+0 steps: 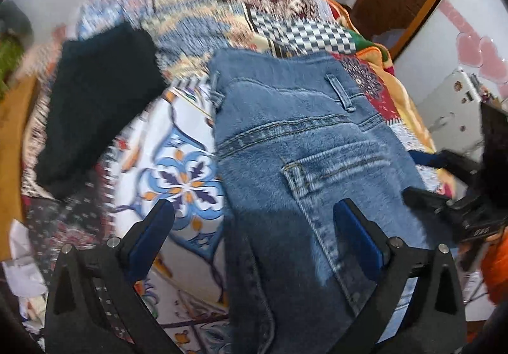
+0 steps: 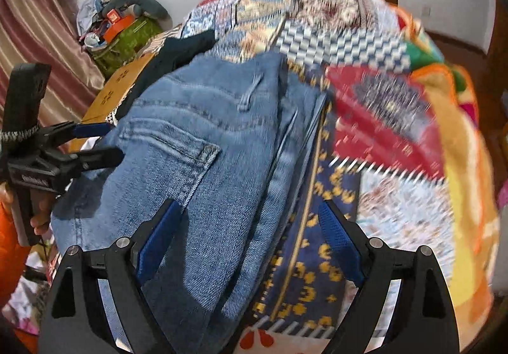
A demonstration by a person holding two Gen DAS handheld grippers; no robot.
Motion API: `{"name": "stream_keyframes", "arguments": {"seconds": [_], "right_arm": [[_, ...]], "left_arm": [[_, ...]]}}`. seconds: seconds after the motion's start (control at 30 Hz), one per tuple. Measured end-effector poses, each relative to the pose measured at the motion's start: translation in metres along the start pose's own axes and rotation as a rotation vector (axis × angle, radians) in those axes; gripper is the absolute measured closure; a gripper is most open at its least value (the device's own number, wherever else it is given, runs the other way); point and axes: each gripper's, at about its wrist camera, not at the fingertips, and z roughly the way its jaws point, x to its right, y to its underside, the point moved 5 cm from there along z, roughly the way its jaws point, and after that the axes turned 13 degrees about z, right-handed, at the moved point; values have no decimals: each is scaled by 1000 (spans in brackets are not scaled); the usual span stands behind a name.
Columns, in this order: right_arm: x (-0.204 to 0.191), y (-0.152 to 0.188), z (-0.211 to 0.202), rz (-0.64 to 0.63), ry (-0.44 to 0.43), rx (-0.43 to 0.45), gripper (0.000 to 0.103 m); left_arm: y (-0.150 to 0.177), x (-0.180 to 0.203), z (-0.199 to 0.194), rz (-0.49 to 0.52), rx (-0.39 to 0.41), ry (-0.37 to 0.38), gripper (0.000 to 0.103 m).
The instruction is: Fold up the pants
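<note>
The jeans point(image 1: 295, 163) lie on the patterned bedspread point(image 1: 177, 176), already doubled lengthwise by the look of it, waistband far from both sets of fingers and the legs running back underneath them. In the left wrist view the left gripper point(image 1: 254, 227) has its 2 blue pads spread wide with nothing between them: the denim passes between the fingers, its outer edge nearer the left pad, the back pocket point(image 1: 317, 176) just ahead of the right pad. In the right wrist view the right gripper point(image 2: 250, 236) is likewise spread and empty, with the stacked edges of the jeans point(image 2: 197, 144) running between its fingers and bare bedspread point(image 2: 317, 258) under the right one.

Denim like this should be fairly heavy, stiff enough to hold a crease, and rough rather than slippery. Best grips, I judge, are on the layered side edges, pinching every layer together so none slides. A dark garment point(image 1: 98, 99) lies well beyond the left finger, clear of the work
</note>
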Motion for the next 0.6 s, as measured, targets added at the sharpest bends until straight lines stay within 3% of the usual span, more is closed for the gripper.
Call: {"name": "stream_keyframes", "arguments": {"seconds": [0.27, 0.4, 0.5, 0.6], "right_arm": [[7, -12, 26, 118, -177, -121, 14], [5, -16, 35, 119, -211, -132, 17], [4, -21, 38, 129, -210, -122, 25], [6, -29, 40, 140, -205, -117, 41]], "left_arm": [[-18, -2, 30, -29, -96, 187, 0], [-26, -4, 39, -41, -84, 240, 1], [-33, -3, 41, -54, -65, 257, 11], [-40, -4, 41, -66, -61, 283, 23]]}}
